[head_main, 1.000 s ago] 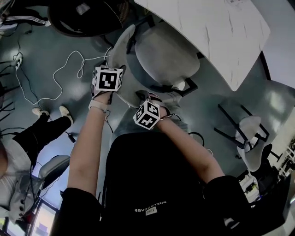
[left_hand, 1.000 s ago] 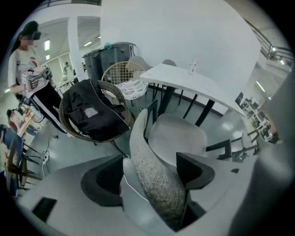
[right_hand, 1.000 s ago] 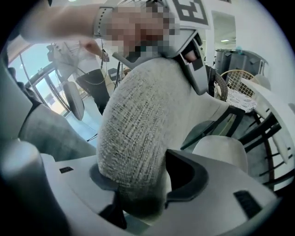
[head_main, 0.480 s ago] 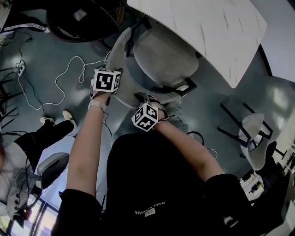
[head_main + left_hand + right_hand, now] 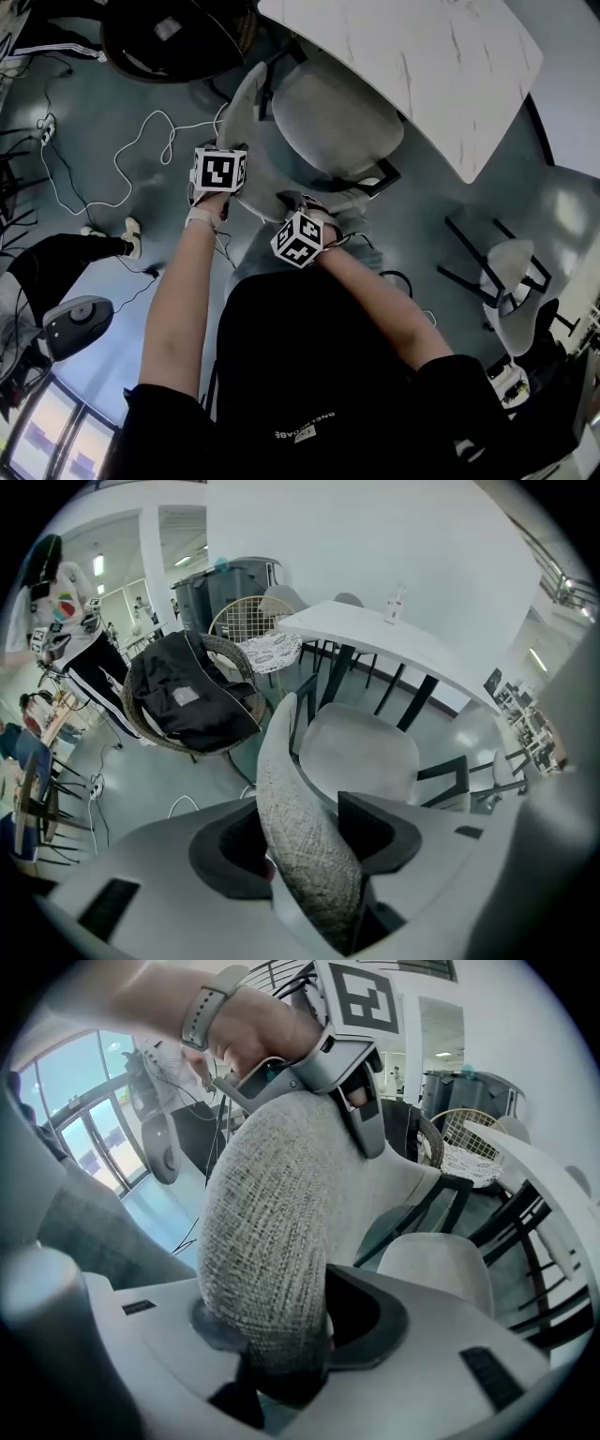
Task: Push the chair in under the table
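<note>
A grey fabric chair (image 5: pixel 337 117) stands with its seat partly under the white table (image 5: pixel 422 56). Its curved backrest (image 5: pixel 246 108) faces me. My left gripper (image 5: pixel 221 180) sits on the backrest's top edge, and in the left gripper view the backrest (image 5: pixel 291 799) runs between the closing jaws of that gripper (image 5: pixel 305 846), touching both pads. My right gripper (image 5: pixel 300 234) holds the same edge further right. In the right gripper view the backrest (image 5: pixel 267 1232) fills the closing jaws of the right gripper (image 5: pixel 272 1335), with the left gripper (image 5: pixel 328 1063) on top beyond.
A round wicker chair holding a black bag (image 5: pixel 178 33) stands left of the table. A white cable (image 5: pixel 141 141) loops over the floor. Another chair (image 5: pixel 511 272) stands at the right. A seated person's legs (image 5: pixel 66 253) are at the left.
Both grippers stay on the backrest's top edge, shifted only slightly. The seated person's legs at the left have moved.
</note>
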`<state>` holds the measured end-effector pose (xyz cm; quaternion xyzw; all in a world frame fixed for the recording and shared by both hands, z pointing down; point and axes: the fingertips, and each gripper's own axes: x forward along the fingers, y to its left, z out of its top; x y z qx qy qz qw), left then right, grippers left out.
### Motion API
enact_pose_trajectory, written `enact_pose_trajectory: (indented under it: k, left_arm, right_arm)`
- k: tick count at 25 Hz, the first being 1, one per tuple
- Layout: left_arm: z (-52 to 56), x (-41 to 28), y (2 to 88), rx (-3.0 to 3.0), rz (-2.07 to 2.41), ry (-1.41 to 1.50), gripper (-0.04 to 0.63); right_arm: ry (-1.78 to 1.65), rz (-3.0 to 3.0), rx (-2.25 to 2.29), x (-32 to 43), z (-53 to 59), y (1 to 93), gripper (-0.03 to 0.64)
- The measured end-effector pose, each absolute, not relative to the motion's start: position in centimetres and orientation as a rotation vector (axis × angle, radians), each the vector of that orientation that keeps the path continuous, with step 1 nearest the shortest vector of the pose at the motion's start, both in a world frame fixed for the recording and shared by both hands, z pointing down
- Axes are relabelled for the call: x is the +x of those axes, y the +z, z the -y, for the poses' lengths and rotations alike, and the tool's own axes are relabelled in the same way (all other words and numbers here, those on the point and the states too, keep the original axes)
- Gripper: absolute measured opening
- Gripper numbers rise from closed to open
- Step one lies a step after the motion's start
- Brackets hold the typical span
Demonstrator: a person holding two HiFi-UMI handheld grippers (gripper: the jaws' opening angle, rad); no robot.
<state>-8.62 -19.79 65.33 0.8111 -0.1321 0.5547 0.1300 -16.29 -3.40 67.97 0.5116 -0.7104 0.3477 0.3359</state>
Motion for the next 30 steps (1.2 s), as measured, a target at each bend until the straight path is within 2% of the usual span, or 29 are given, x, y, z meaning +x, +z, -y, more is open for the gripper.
enact_pose_trajectory:
  k: [11, 30]
  left_arm:
    - [16.7, -12.1, 65.4, 2.269, 0.541, 1.519, 0.213]
    - [10.6, -9.4, 65.6, 2.221, 0.608, 1.445, 0.212]
  right_arm:
    - [0.839, 1.917, 1.178, -17.3, -0.7, 68.4, 0.173]
    - [0.834, 1.948, 1.054, -13.3, -7.2, 68.5, 0.173]
